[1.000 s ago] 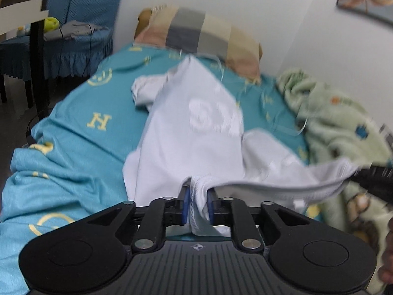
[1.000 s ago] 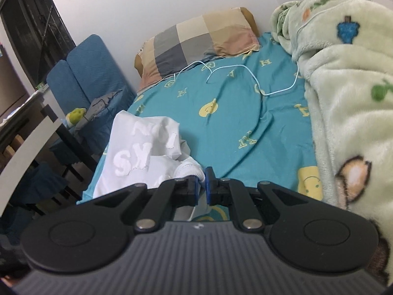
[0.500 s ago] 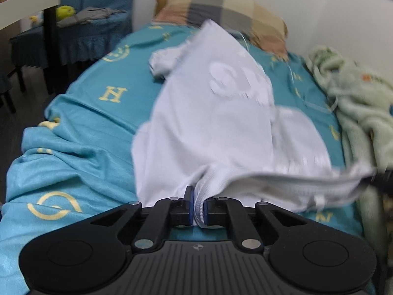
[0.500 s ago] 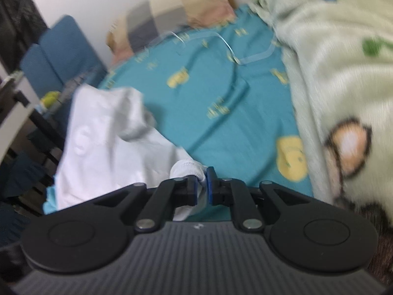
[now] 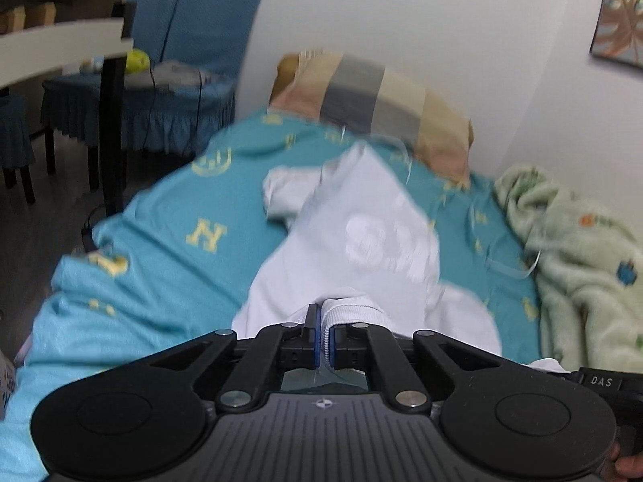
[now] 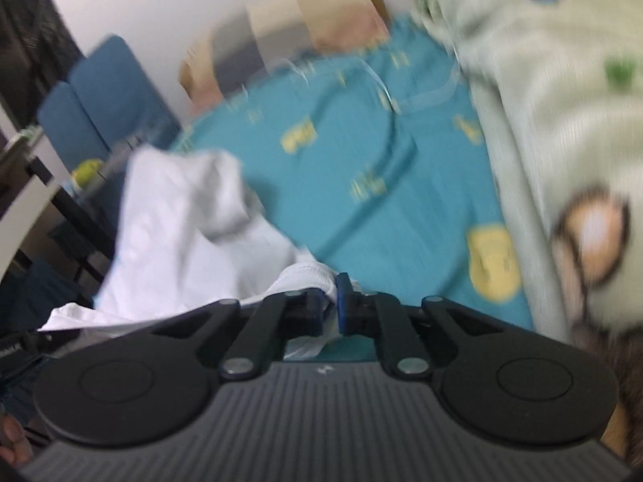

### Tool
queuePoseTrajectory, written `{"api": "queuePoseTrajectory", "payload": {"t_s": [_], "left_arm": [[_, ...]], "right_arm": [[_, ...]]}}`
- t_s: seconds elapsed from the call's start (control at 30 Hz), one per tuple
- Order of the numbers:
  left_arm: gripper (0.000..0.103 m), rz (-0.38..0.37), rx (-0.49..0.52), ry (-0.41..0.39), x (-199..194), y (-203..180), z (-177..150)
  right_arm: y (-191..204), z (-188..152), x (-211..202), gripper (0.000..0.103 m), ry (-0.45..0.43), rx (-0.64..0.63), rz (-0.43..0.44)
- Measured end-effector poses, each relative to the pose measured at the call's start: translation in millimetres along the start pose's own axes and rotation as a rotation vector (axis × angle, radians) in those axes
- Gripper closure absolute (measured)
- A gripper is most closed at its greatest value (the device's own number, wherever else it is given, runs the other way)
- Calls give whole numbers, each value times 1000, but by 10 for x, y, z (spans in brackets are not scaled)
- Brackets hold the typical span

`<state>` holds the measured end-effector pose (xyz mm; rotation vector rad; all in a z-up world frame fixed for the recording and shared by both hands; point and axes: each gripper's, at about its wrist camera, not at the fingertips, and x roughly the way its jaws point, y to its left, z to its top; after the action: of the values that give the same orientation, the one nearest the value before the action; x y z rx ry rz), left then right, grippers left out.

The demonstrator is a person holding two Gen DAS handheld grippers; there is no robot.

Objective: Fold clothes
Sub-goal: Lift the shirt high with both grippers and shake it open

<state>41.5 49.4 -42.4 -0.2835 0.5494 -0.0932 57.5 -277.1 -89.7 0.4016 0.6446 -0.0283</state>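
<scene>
A white garment (image 5: 361, 241) with pale lettering lies stretched over the teal bed sheet (image 5: 173, 249), running away toward the pillow. My left gripper (image 5: 325, 329) is shut on its ribbed near hem. In the right wrist view the same white garment (image 6: 181, 225) bunches to the left, and my right gripper (image 6: 331, 293) is shut on another part of that ribbed hem. Both views are blurred by motion. The hem between the two grippers is hidden below the gripper bodies.
A checked pillow (image 5: 381, 100) lies at the head of the bed against the wall. A pale green fleece blanket (image 6: 542, 100) is heaped along the right side. A white cable (image 6: 381, 88) loops on the sheet. Blue chairs (image 5: 160, 80) and a table stand left of the bed.
Both grippers have lifted and swung with the hem still held. The taut span of hem seen to the right earlier is gone from the left wrist view, and the garment has slackened.
</scene>
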Motion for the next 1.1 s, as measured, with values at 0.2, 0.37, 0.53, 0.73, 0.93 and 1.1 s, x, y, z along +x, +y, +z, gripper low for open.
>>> {"api": "queuePoseTrajectory", "payload": {"t_s": [0.2, 0.37, 0.53, 0.73, 0.93, 1.1], "left_arm": [[100, -39, -31, -185, -519, -24, 445], [100, -79, -60, -356, -1329, -81, 1175], [100, -122, 13, -502, -2305, -376, 1998], [100, -143, 146, -629, -3508, -837, 2654], [100, -158, 175, -713, -4577, -1186, 2837], [100, -194, 147, -716, -5194, -1305, 2797]], "right_arm": [[426, 528, -785, 95, -204, -87, 81], [967, 1127, -1682, 95, -382, -175, 182], [1387, 1687, -2672, 95, -539, -204, 244], [1671, 2045, -3835, 95, -691, -229, 278], [1742, 1993, -4870, 95, -801, -272, 323], [1777, 1876, -5391, 95, -830, -302, 336]]}}
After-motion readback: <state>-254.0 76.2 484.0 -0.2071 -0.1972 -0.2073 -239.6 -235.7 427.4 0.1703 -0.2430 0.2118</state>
